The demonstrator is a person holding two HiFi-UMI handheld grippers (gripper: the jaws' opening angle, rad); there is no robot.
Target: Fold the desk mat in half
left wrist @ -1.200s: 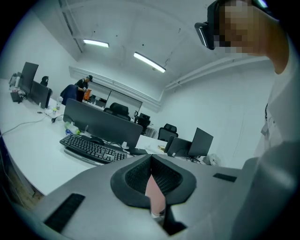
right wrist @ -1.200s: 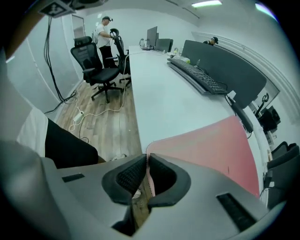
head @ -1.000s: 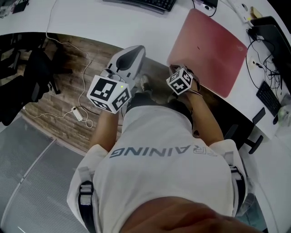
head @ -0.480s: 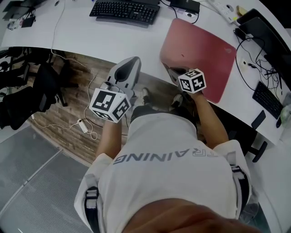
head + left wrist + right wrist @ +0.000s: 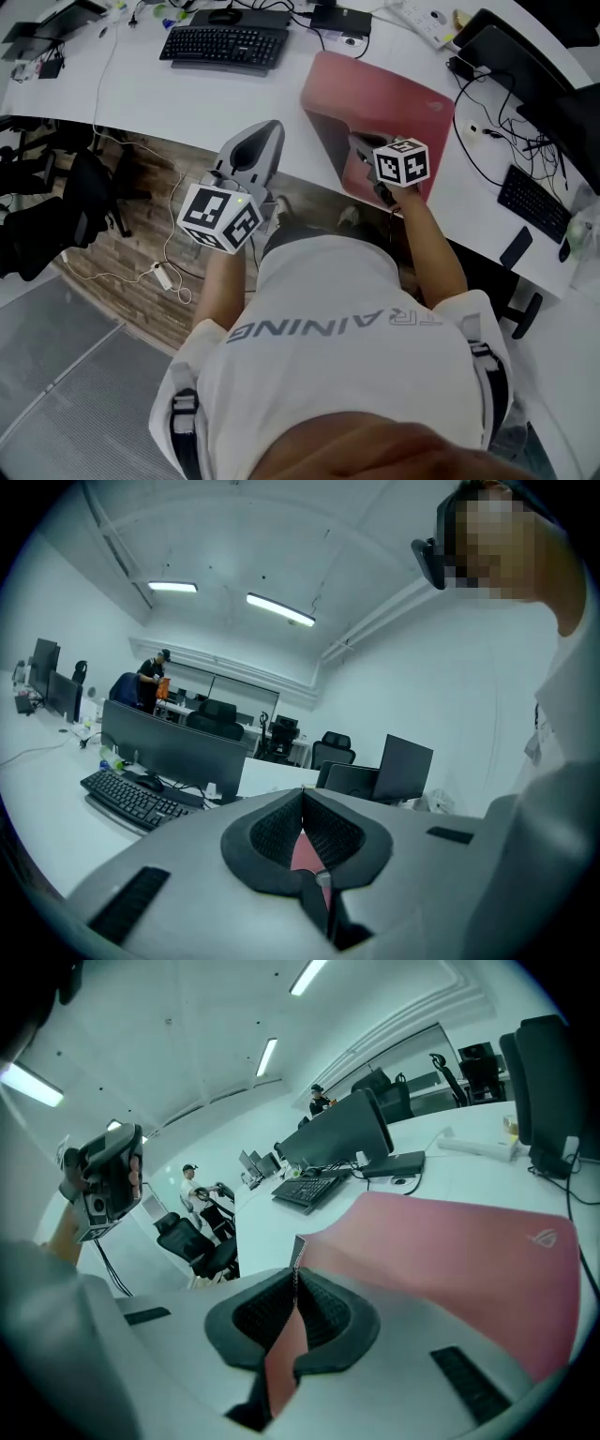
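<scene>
The red desk mat (image 5: 384, 94) lies on the white desk (image 5: 141, 94), with its near left corner raised off the top. My right gripper (image 5: 364, 152) is shut on that corner. In the right gripper view a strip of mat runs up between the pads (image 5: 323, 1312), and the rest of the mat (image 5: 450, 1241) spreads out beyond them. My left gripper (image 5: 265, 129) hovers at the desk's near edge, left of the mat and apart from it. In the left gripper view its jaw tips meet (image 5: 302, 795) and nothing is gripped; a sliver of pink shows behind them.
A black keyboard (image 5: 223, 45) lies at the back left of the desk. Cables, a dark monitor (image 5: 520, 61) and a second keyboard (image 5: 532, 202) crowd the right side. A black office chair (image 5: 56, 202) and a power strip (image 5: 161, 275) are on the wooden floor to the left.
My right gripper has risen and moved away from me with the mat's near corner, which now stands off the desk. The left gripper has barely moved.
</scene>
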